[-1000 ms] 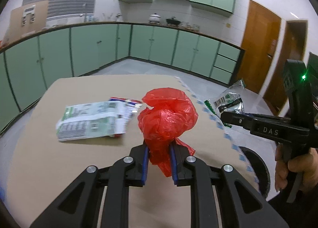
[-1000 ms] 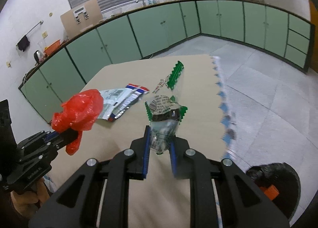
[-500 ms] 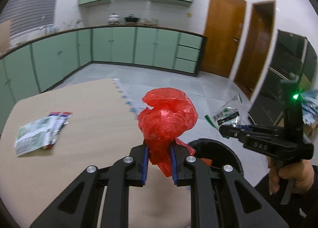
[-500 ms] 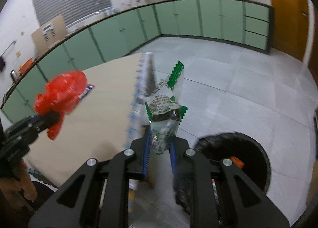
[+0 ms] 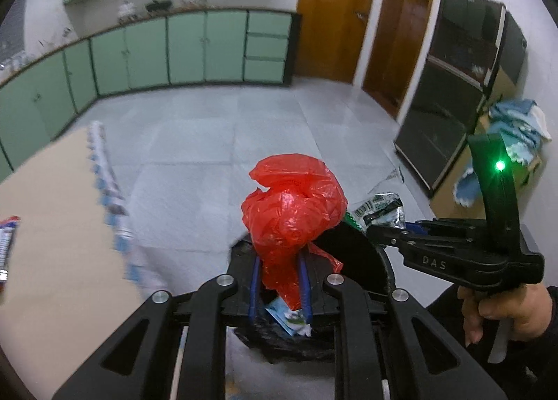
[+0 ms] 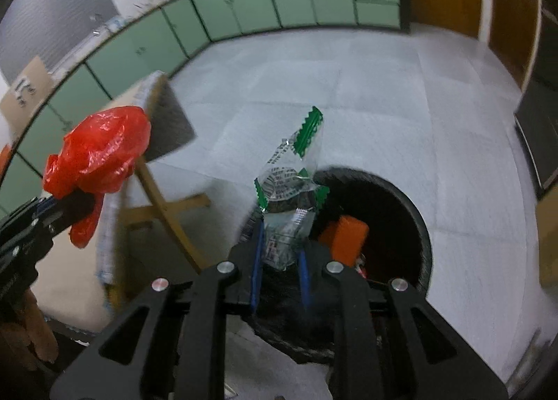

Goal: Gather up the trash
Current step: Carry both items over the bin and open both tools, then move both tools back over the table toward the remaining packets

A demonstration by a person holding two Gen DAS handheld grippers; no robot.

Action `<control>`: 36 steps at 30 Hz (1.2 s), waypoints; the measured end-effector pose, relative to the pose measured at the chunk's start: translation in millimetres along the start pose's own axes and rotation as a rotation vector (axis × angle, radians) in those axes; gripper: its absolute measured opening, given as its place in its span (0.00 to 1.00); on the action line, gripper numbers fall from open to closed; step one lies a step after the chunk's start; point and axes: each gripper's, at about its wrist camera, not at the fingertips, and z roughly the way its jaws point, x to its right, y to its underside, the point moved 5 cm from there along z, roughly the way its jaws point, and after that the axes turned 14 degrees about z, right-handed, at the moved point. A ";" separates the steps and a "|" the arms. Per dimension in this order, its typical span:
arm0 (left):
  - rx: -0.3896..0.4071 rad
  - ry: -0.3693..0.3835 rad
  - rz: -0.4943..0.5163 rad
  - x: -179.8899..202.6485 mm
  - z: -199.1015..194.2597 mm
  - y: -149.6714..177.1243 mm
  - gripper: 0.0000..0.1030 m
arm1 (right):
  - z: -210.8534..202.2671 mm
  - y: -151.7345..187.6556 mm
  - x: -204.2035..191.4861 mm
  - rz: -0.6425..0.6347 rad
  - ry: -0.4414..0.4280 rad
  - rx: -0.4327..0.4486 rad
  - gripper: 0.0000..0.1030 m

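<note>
While gripped: one red bag (image 5: pixel 294 204), one wrapper (image 6: pixel 289 190).

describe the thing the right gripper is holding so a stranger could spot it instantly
Find the round black trash bin on the grey tiled floor. Just above its rim, the right hand-held gripper pinches a crumpled clear snack wrapper. Unlike the red plastic bag nearby, it is see-through with green zigzag edges.

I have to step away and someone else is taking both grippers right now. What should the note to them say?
Left hand-held gripper: shut on the red plastic bag, over the black bin.
Right hand-held gripper: shut on the clear wrapper, at the black bin's near rim.
Nothing released yet. The bin already holds an orange item.
Left: drop both in, then fetch the packet on the table.
</note>
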 end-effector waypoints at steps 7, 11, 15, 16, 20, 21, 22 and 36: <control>-0.119 0.044 0.017 32.9 65.6 7.7 0.22 | 29.2 -7.0 26.5 0.060 0.066 -0.052 0.37; -0.168 0.058 0.019 41.2 97.3 8.0 0.24 | 29.5 -8.8 37.1 0.065 0.100 -0.035 0.50; -0.226 0.054 0.016 41.4 123.4 23.4 0.27 | 28.7 -13.0 50.0 0.110 0.101 -0.049 0.53; -0.234 0.054 0.016 42.7 126.4 25.9 0.30 | 27.6 -13.8 51.2 0.116 0.096 -0.043 0.53; -0.240 0.035 0.018 47.0 131.2 28.7 0.49 | 24.9 -14.9 56.7 0.137 0.081 -0.032 0.53; -0.241 0.034 0.020 47.3 132.1 27.7 0.53 | 23.4 -16.1 57.3 0.141 0.078 -0.023 0.53; -0.242 0.032 0.021 48.1 134.8 27.3 0.55 | 21.6 -16.2 56.1 0.145 0.072 -0.018 0.53; -0.159 -0.043 -0.028 29.1 75.4 17.9 0.75 | -22.5 -24.9 48.1 0.175 0.017 0.111 0.53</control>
